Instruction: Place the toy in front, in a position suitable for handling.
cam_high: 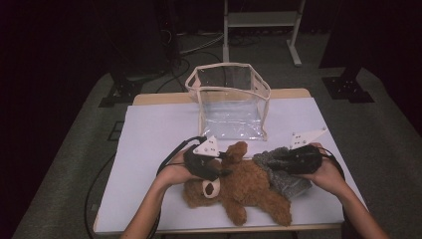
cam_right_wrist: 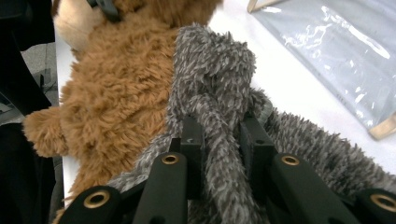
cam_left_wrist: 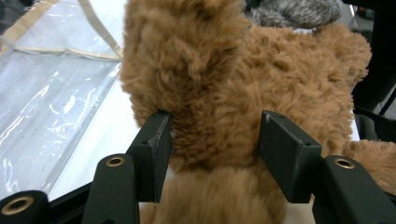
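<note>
Left gripper (cam_left_wrist: 212,154) was clamped on the brown teddy bear's (cam_high: 249,186) arm, right gripper (cam_right_wrist: 222,154) pinched the grey plush toy (cam_right_wrist: 215,88), both lying on the worktop (cam_high: 149,134). I'd lift them slowly and keep the squeeze firm, since fur slips, then go for the clear bag (cam_high: 230,99).

Dim room, grey floor (cam_high: 393,144), white frame (cam_high: 261,20) behind table (cam_high: 149,129).

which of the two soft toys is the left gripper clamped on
The brown teddy bear. The left gripper pinches one of its furry limbs between both pads. The grey plush toy beside it is held by the right gripper.
</note>
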Tool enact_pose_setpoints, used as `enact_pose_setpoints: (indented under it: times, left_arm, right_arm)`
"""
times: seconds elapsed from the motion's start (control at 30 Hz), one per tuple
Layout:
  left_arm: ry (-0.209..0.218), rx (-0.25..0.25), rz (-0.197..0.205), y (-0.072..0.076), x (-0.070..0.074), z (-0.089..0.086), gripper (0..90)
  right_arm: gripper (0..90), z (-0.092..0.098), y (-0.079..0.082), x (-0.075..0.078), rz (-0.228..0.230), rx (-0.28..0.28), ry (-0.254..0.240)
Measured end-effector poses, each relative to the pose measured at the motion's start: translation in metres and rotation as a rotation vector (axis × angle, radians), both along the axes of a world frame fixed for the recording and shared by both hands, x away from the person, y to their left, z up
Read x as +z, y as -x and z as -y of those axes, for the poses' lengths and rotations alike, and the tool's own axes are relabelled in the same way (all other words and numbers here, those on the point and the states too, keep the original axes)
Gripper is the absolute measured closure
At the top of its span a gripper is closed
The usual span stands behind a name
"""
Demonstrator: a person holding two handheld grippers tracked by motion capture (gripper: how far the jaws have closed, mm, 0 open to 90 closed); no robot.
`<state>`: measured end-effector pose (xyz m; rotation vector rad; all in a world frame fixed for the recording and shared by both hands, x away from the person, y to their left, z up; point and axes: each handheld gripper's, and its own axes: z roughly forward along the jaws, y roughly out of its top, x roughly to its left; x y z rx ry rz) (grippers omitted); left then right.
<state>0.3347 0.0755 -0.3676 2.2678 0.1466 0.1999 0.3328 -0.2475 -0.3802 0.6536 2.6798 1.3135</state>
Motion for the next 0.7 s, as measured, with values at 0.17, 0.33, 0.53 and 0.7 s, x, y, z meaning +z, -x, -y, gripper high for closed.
enact_pose_setpoints:
  times: [0.17,0.33,0.53,0.7]
  left_arm:
    - [-0.025,-0.034,-0.006,0.000,-0.002,0.010,43.4]
    - [-0.038,-0.050,-0.016,0.001,-0.002,0.012,43.6]
    - [-0.051,-0.062,-0.009,0.002,-0.001,0.016,43.6]
    - [-0.053,-0.058,-0.012,0.003,-0.003,0.012,43.5]
  right_arm:
    - [73.8,-0.007,0.000,0.021,0.051,0.015,-0.004]
    - [73.8,-0.020,-0.002,0.045,0.084,0.037,-0.015]
    - [73.8,-0.054,-0.009,0.072,0.106,0.102,-0.013]
    - [73.8,-0.087,-0.017,0.061,0.063,0.120,0.092]
